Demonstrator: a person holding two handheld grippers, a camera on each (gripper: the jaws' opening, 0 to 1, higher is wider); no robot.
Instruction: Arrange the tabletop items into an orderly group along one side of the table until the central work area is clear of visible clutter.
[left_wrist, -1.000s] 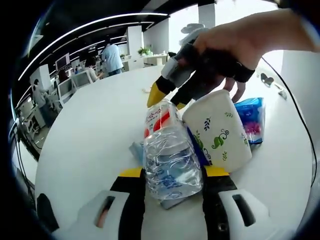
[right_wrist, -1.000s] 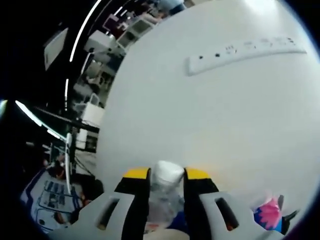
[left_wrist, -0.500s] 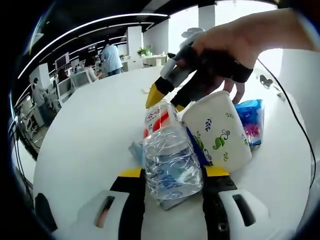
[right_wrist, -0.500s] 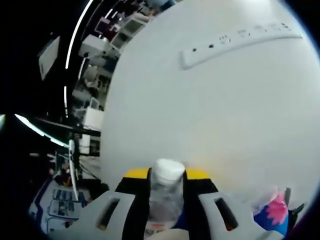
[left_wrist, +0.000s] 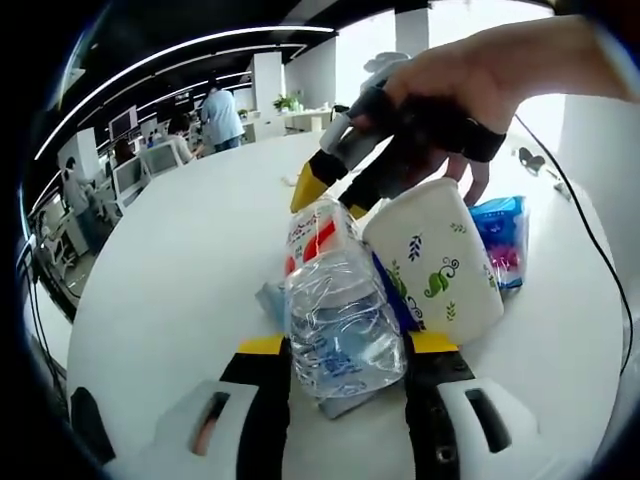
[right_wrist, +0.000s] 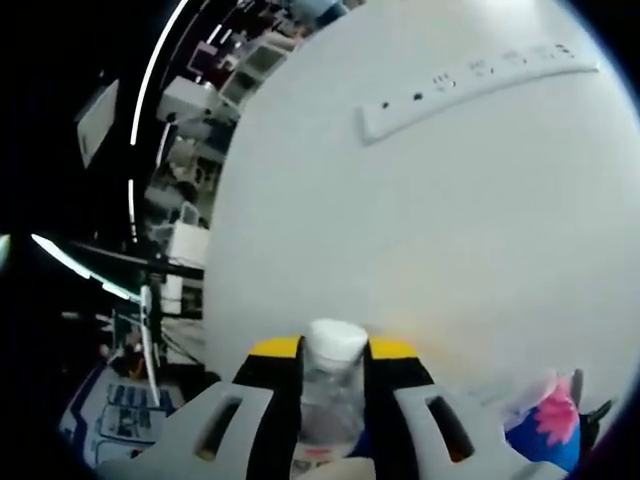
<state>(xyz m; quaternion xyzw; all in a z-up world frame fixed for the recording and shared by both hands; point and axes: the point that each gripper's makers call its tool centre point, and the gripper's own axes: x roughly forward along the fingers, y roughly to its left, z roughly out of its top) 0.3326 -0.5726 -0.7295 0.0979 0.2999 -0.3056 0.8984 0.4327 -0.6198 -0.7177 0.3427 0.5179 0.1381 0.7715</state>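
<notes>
Water bottle: clear plastic, lying on its side on the white table, base end toward the left gripper view, white cap end away. Pinched at the crinkled body between the yellow-tipped jaws of the left gripper, closed against both flanks. Pinched again at the neck by the right gripper, jaws shut just below the white cap, gripped from the far end under a person's hand. Touching the bottle's side: a white tissue pack printed with green leaves. Just beyond that, a blue and pink packet, also seen at the lower edge of the right gripper view. Under the bottle, something flat and pale blue, too hidden to name. Farther out on the table, a white power strip well apart from the group, and a black cable trailing along the right side.

Likely risks: thin walls buckling under a two-point squeeze, letting the bottle slip or spin; a sideways sweep shoving the tissue pack and packet out of line; the two grippers pulling unevenly and twisting the bottle free; the cable snagging if the group gets pushed toward that edge.
</notes>
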